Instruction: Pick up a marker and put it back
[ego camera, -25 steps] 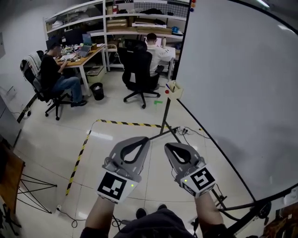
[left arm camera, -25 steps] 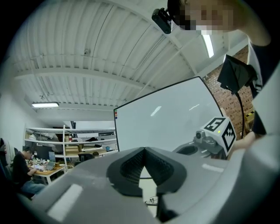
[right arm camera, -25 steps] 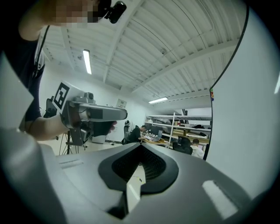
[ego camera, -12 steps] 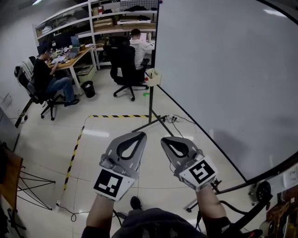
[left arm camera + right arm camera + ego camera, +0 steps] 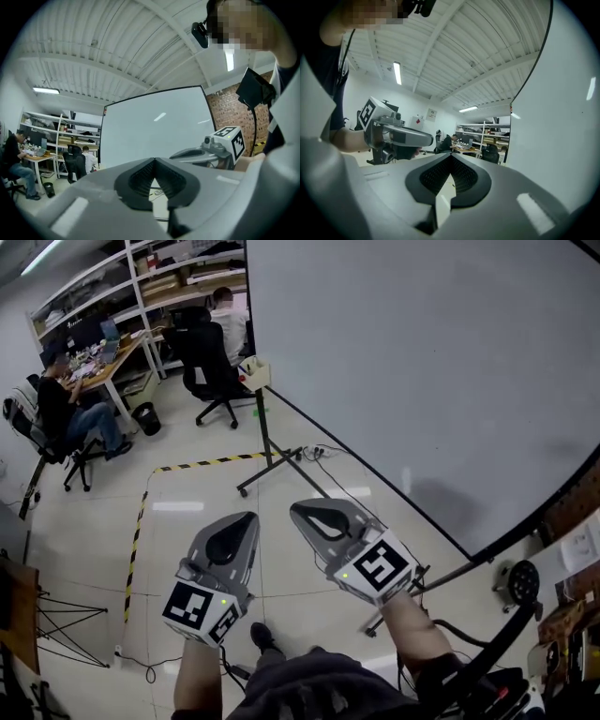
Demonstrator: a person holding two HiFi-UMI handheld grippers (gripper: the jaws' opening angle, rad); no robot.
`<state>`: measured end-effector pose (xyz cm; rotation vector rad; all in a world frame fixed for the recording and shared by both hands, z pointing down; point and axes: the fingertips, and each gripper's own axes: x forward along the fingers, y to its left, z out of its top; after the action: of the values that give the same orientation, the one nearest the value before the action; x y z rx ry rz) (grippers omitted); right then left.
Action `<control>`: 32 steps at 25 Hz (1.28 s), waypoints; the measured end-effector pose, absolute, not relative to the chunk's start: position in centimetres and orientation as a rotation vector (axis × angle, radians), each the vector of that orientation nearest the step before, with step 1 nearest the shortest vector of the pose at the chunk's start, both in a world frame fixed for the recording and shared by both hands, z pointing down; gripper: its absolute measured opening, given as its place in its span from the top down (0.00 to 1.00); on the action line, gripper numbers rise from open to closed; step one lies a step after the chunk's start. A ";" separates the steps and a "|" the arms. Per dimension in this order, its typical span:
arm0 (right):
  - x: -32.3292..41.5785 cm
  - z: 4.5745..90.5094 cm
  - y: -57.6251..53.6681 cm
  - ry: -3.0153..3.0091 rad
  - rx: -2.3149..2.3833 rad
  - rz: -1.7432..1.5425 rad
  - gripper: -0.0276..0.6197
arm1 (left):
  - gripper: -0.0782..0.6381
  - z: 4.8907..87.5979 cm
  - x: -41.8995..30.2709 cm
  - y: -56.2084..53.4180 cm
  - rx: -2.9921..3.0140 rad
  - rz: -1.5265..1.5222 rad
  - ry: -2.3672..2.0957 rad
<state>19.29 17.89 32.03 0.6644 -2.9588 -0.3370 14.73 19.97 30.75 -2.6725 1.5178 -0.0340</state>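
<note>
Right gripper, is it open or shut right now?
Shut. The right gripper has its jaws meeting at the tips, nothing between them.

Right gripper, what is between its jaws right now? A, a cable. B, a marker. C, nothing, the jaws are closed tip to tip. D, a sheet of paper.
C: in the right gripper view the right gripper has its two jaws meeting at the tips, with only floor and the room showing through the gap behind them.
</note>
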 end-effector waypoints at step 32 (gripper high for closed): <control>8.8 33.5 27.9 -2.841 0.832 -0.270 0.96 | 0.88 32.6 2.6 30.2 -2.784 0.009 1.453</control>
<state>8.75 27.87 33.52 0.8322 -2.8407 -0.2701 2.55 30.21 32.64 -2.7837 1.4532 0.0090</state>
